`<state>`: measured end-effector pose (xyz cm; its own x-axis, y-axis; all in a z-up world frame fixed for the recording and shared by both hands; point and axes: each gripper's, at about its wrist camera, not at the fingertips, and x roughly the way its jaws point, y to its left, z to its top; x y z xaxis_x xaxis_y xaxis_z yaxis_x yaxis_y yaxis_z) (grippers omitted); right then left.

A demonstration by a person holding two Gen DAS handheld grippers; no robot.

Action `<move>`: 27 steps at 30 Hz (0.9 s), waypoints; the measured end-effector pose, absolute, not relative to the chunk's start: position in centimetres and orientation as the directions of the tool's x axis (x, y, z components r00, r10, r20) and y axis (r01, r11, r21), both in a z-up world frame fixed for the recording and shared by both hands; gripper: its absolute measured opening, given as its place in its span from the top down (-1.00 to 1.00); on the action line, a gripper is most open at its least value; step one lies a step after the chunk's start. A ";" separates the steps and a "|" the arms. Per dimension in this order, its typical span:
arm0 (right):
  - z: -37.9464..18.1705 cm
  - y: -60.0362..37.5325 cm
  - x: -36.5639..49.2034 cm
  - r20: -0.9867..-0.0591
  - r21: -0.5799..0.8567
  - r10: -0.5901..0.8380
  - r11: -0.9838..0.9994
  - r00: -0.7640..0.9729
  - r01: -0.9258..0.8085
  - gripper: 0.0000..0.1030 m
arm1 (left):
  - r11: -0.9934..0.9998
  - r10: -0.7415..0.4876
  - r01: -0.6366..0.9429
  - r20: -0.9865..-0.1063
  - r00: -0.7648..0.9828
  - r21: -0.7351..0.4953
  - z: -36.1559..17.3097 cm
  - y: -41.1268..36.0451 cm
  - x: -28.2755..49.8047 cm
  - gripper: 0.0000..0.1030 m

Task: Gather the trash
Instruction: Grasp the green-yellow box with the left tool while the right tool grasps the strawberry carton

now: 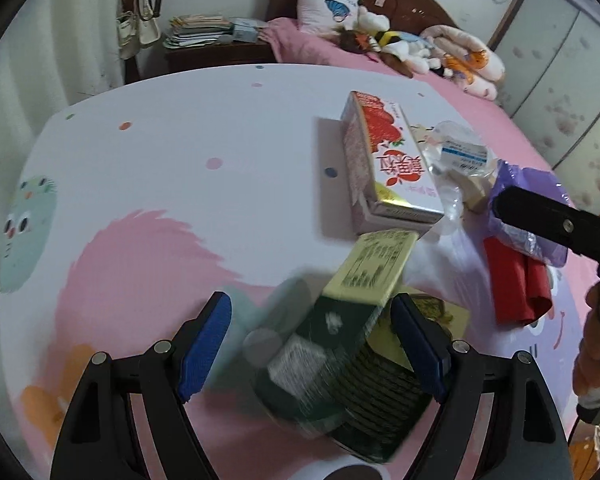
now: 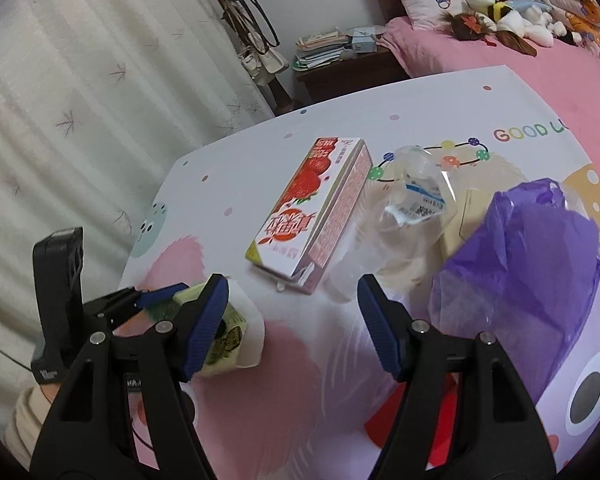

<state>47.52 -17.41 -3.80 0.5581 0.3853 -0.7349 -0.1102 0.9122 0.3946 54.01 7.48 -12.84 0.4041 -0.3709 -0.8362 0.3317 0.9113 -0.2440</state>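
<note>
A yellow-green drink carton [image 1: 364, 276] lies blurred between the wide-apart pads of my left gripper [image 1: 316, 348]; the pads do not press it. It also shows in the right wrist view [image 2: 224, 332], beside the left gripper [image 2: 156, 296]. A strawberry milk carton [image 1: 384, 160] [image 2: 312, 208] lies on the table. A crumpled clear plastic bottle [image 1: 456, 152] [image 2: 416, 196] lies beside it. A purple plastic bag [image 1: 528, 208] [image 2: 516, 260] and a red piece [image 1: 516, 288] lie to the right. My right gripper [image 2: 292, 320] is open and empty, above the table before the bottle.
The table has a pink and white cartoon cloth [image 1: 160, 200]. A bed with pillow and plush toys [image 1: 400, 48] stands behind. A nightstand with stacked books [image 1: 204, 32] and a curtain [image 2: 60, 100] are at the left.
</note>
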 end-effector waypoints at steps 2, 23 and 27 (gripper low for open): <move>-3.9 -17.4 48.1 -0.739 0.396 0.381 0.913 0.556 -0.099 -0.26 | 0.909 -0.378 0.337 -0.829 0.412 -0.247 -13.1 7.1 54.2 -0.48; -8.1 -12.0 56.8 -0.850 0.238 0.180 0.970 0.496 0.057 -0.27 | 0.978 -0.182 0.190 -0.803 0.568 -0.088 -9.5 6.4 53.4 0.55; -8.1 -11.8 56.6 -0.846 0.236 0.173 0.970 0.504 0.064 -0.14 | 0.980 -0.179 0.178 -0.801 0.571 -0.092 -8.8 7.6 52.8 0.55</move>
<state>56.58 -11.78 -8.13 0.5039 0.1727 -0.8463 0.0643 0.9696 0.2362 52.82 7.62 -8.79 0.5707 -0.1789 -0.8014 0.1782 0.9797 -0.0918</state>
